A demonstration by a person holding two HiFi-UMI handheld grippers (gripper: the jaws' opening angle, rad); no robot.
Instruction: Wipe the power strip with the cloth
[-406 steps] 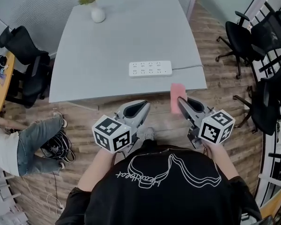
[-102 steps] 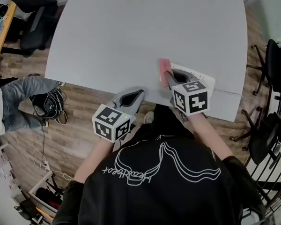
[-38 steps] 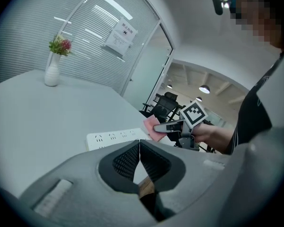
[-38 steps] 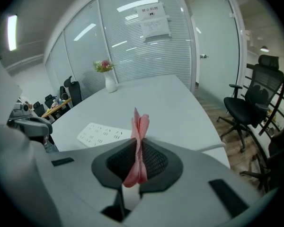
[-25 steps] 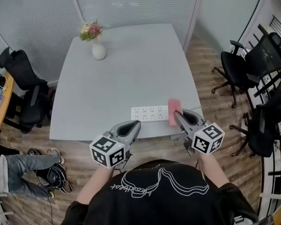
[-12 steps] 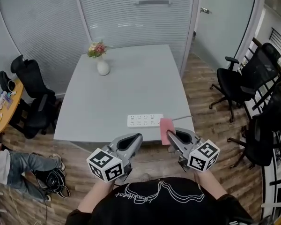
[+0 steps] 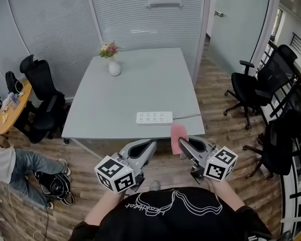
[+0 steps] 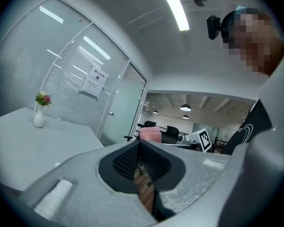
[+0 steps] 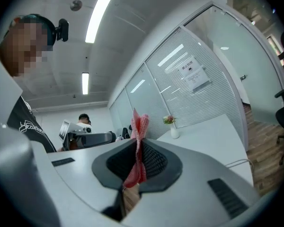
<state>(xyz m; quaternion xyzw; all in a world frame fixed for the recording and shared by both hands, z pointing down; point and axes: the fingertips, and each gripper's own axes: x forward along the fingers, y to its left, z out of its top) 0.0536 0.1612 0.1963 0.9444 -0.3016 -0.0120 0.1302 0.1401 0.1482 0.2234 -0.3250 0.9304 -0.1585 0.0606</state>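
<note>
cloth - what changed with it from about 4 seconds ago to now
The right tool lifted the cloth off the power strip and drew it back toward the person, to about the front edge of the table. Its jaws stay shut on the cloth. The power strip stayed on the table near that edge; the left tool stayed shut and empty.

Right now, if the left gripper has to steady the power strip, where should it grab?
Probably its left end, jaws across the narrow width, coming down from above. The power strip lies flat by the near edge of the table, and its cord leaves the right end.
</note>
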